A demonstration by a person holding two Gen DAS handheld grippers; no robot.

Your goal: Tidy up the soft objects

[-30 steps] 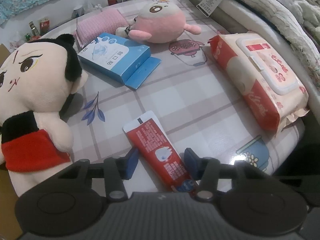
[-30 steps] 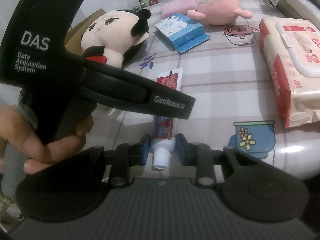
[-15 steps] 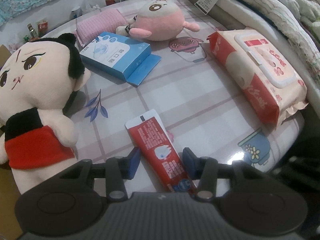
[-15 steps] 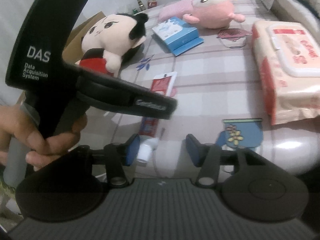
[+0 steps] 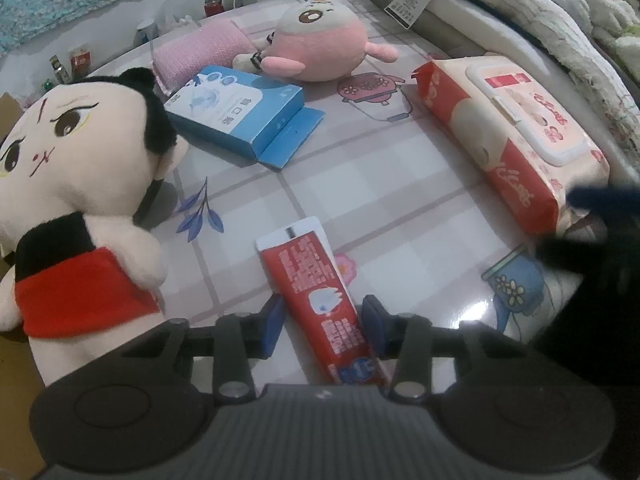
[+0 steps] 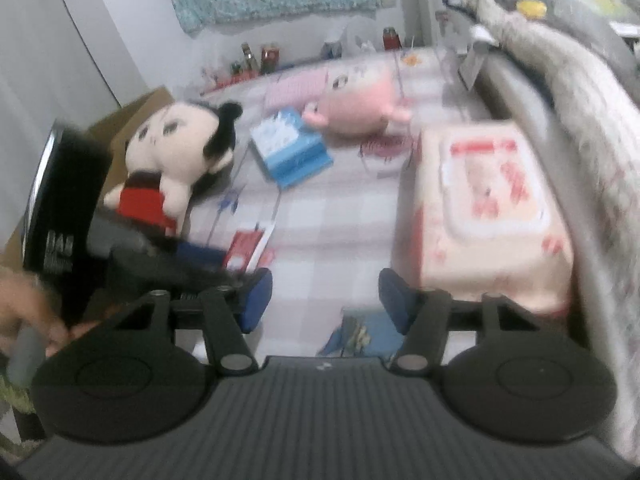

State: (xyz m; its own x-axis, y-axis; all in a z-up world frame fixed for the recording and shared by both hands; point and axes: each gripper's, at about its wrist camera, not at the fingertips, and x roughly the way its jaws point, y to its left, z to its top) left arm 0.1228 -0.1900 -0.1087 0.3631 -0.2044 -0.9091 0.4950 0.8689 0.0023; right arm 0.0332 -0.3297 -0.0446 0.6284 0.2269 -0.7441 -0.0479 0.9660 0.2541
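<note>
— Since a second earlier, what had changed?

— Mostly the right gripper (image 6: 325, 300): it had let go of the white cap end of the red plastic toothpaste tube (image 5: 320, 300), its jaws had just been opening, and it had lifted back from the checked, cartoon-printed tablecloth (image 5: 384, 184). Its blue pads stood wide apart with only cloth showing between them. That view was smeared, so finer detail was lost.

— And the left gripper (image 5: 323, 322)?

— It had barely shifted. Its jaws had just been closing around the tube's lower half; the pad on the right side of the view looked to be against the tube, while a sliver of cloth showed by the other pad (image 5: 272, 326), so I judged it narrow but not yet clamped.

— Why that arrangement?

— It read as a hand-over: one side released so the other could take the tube alone.

— How did the tube look?

— Flat on the cloth, slanted, its crimped white end pointing away toward the open blue cardboard box (image 5: 240, 116), its face dense with white print. It lay between the black-haired plush doll in red (image 5: 76, 184) and the red-and-cream wet-wipes pack (image 5: 516, 132), well apart from the pink round plush (image 5: 320, 44).
</note>
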